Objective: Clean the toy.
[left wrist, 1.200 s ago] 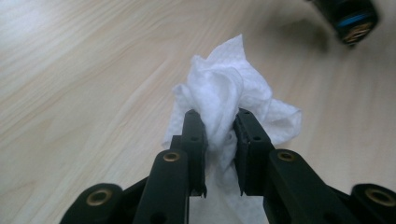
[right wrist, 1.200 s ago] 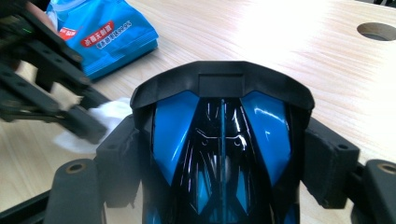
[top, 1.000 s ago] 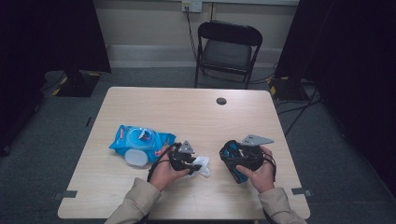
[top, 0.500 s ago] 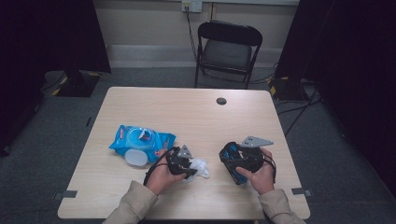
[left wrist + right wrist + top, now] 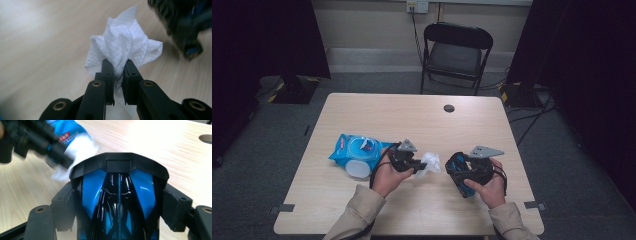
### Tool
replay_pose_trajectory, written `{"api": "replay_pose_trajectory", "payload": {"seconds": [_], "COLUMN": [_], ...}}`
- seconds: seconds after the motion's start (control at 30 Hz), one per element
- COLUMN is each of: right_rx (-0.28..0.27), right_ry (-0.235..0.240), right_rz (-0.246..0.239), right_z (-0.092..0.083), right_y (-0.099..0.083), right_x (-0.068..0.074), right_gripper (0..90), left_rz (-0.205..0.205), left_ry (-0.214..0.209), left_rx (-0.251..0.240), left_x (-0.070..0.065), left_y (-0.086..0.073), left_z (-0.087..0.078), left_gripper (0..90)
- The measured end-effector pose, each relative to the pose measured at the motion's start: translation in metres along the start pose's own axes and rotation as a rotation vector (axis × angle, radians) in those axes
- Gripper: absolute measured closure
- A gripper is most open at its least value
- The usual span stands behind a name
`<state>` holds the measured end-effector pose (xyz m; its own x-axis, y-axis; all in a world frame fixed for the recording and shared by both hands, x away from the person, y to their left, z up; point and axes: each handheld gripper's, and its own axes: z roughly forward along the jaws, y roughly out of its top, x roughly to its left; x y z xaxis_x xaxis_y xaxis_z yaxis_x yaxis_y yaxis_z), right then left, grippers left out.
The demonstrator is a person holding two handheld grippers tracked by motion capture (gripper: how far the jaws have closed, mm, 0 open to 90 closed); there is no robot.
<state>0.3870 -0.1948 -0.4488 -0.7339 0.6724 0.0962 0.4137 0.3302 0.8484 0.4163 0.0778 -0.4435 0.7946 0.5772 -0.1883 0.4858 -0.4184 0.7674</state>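
Note:
My left gripper is shut on a crumpled white wipe, held just above the table near its front middle. Its jaws have just been closing, and the wipe is now pinched between the two black fingertips of the left gripper. My right gripper is shut on a glossy blue and black object, shaped like a toy car, a short way right of the wipe. In the right gripper view that object sits clamped between the pads of the right gripper.
A blue pack of wet wipes with a round clear lid lies left of my left hand. The wooden table has a dark cable hole near its far edge. A black folding chair stands behind the table.
My left gripper has risen and shifted slightly away from the person, lifting the white wipe off the table. The right hand and its blue object have kept still.

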Motion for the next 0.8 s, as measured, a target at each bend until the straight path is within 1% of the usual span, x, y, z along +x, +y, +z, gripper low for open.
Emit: {"api": "replay_pose_trajectory", "payload": {"seconds": [0.07, 0.13, 0.2, 0.3, 0.33, 0.4, 0.5, 0.57, 0.67, 0.8], "right_rx": [-0.002, -0.001, -0.001, 0.000, -0.004, -0.009, -0.009, -0.013, -0.020, -0.022], "right_ry": [0.008, 0.013, 0.021, 0.028, 0.034, 0.041, 0.040, 0.039, 0.038, 0.035], "right_rz": [-0.004, -0.011, -0.016, -0.024, -0.025, -0.029, -0.038, -0.034, -0.025, -0.030], "right_z": [0.001, 0.002, 0.003, 0.004, 0.004, 0.004, 0.001, 0.001, 0.000, 0.001], "right_y": [0.001, 0.002, 0.003, 0.004, 0.005, 0.006, 0.009, 0.009, 0.009, 0.011], "right_x": [0.002, 0.004, 0.005, 0.007, 0.008, 0.009, 0.010, 0.009, 0.008, 0.010], "right_gripper": [25.5, 25.5, 25.5, 25.5, 25.5, 25.5, 25.5, 25.5, 25.5, 25.5], "left_rz": [-0.014, 0.001, 0.007, 0.039, 0.047, 0.081, 0.098, 0.104, 0.115, 0.115], "left_ry": [-0.012, -0.021, -0.041, -0.075, -0.093, -0.092, -0.096, -0.103, -0.108, -0.113], "left_rx": [-0.026, -0.036, -0.048, -0.046, -0.042, -0.033, -0.025, -0.027, -0.032, -0.033], "left_x": [0.001, -0.001, -0.003, -0.010, -0.013, -0.018, -0.021, -0.022, -0.022, -0.021], "left_y": [0.012, 0.023, 0.033, 0.045, 0.049, 0.055, 0.058, 0.059, 0.058, 0.056], "left_z": [0.002, 0.006, 0.010, 0.016, 0.018, 0.021, 0.023, 0.022, 0.018, 0.011], "left_gripper": [81.4, 81.4, 81.4, 81.4, 81.4, 81.4, 81.4, 81.4, 81.5, 81.6]}}
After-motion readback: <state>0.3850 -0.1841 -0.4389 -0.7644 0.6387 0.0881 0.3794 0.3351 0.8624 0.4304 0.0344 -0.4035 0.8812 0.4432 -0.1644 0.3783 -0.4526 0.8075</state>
